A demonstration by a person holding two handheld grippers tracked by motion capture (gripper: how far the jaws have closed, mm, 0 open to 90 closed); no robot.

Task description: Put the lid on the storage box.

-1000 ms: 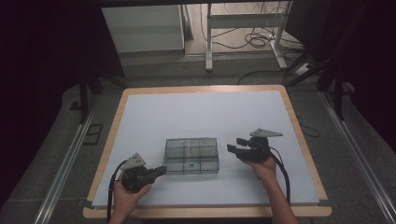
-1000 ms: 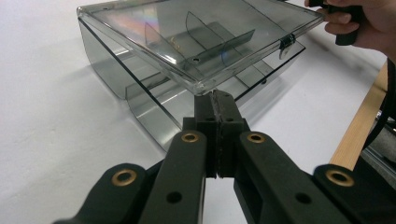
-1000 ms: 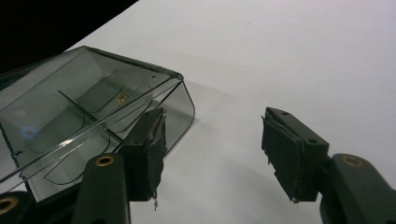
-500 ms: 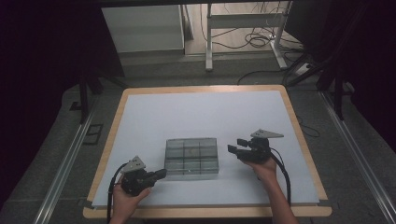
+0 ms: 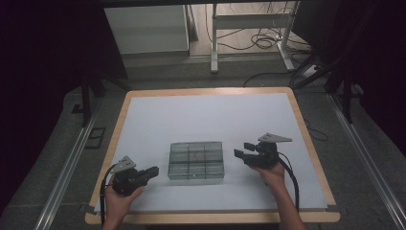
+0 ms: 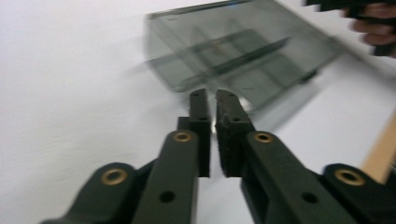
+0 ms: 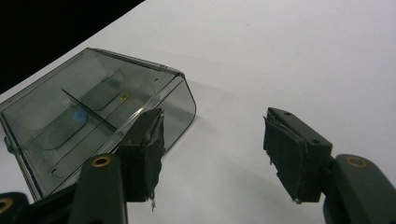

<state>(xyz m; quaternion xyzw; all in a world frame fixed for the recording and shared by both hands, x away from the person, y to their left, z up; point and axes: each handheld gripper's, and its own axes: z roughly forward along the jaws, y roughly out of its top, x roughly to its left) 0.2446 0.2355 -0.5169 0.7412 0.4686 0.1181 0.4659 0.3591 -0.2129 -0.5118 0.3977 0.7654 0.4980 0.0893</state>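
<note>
Item: clear smoky plastic compartment box [image 5: 196, 161], lid shut, lying flat on the white table top [image 5: 210, 115]. Position: toward the near edge, roughly midway between the left and right edges. Inner dividers show through the lid; a small blue dot and a small brass-coloured speck lie inside, seen in the right gripper view [image 7: 93, 116].

Surroundings: wooden rim [image 5: 306, 139] around the white surface. Beyond the far edge, a pale cabinet [image 5: 146, 28], metal table legs [image 5: 214, 43] and loose cables [image 5: 268, 40] on the floor. A metal rail [image 5: 67, 167] runs along the floor off the left edge. Nothing lies between either gripper and the box.

Left gripper [image 5: 152, 171]: held in a hand near the front left corner, pointing at the box's left side, apart from it. Jaws have just been opening; only a narrow slit stands between the pads [image 6: 212, 126], with nothing in it. The left gripper view is blurred.

Right gripper [image 5: 242, 150]: held just beside the box's right side, pointing at it. Jaws wide apart, holding nothing [image 7: 215, 149]; one pad [image 7: 147, 149] stands before the box's corner, but contact cannot be told.
</note>
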